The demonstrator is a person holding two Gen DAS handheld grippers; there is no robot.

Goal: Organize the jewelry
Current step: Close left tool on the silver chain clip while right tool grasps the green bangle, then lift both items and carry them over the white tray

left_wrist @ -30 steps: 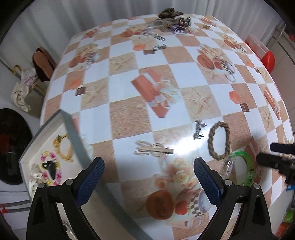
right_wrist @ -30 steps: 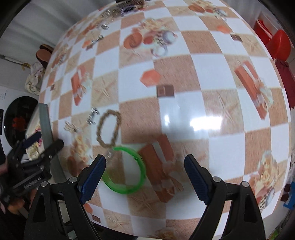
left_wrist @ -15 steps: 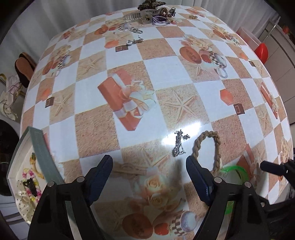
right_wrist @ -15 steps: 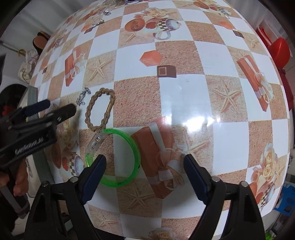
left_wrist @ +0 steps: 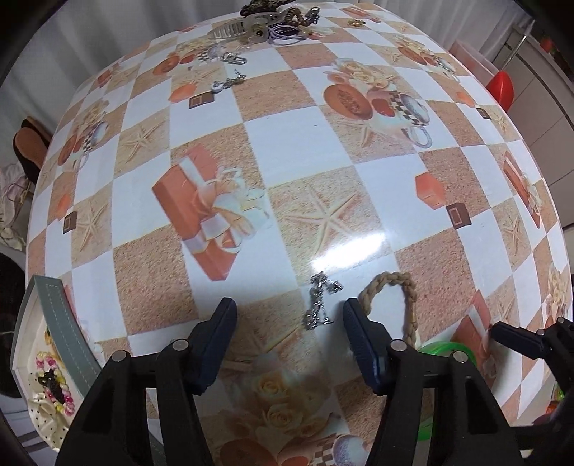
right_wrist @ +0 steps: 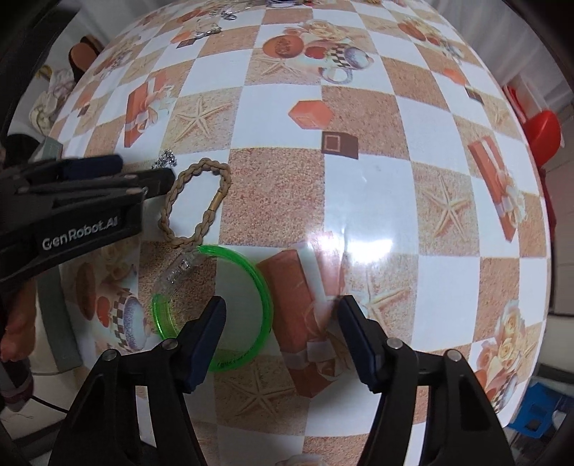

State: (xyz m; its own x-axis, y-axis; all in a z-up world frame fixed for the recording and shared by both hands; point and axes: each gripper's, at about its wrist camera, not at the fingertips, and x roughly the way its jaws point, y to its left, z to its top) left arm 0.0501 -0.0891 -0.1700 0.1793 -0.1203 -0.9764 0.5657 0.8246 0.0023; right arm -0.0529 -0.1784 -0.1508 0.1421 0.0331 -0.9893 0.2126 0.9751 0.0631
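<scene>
A small silver chain (left_wrist: 319,303) lies on the checked tablecloth, between and just beyond the tips of my open left gripper (left_wrist: 288,331). A braided tan bracelet (left_wrist: 401,297) lies just right of it; it also shows in the right wrist view (right_wrist: 195,204). A green bangle (right_wrist: 215,304) with a clear clasp lies in front of my open, empty right gripper (right_wrist: 280,329), whose left fingertip overlaps its ring. The left gripper (right_wrist: 143,172) shows there beside the braided bracelet. A white jewelry tray (left_wrist: 39,362) holding several pieces sits at the near left.
A pile of more jewelry and a hair claw (left_wrist: 265,21) lies at the table's far edge, with small metal pieces (left_wrist: 226,84) nearer. A red stool (right_wrist: 543,131) stands past the right edge. The table's near edge is right below both grippers.
My left gripper has moved forward and right to the silver chain, passing over the hair clip, now out of sight. My right gripper has moved closer to the green bangle.
</scene>
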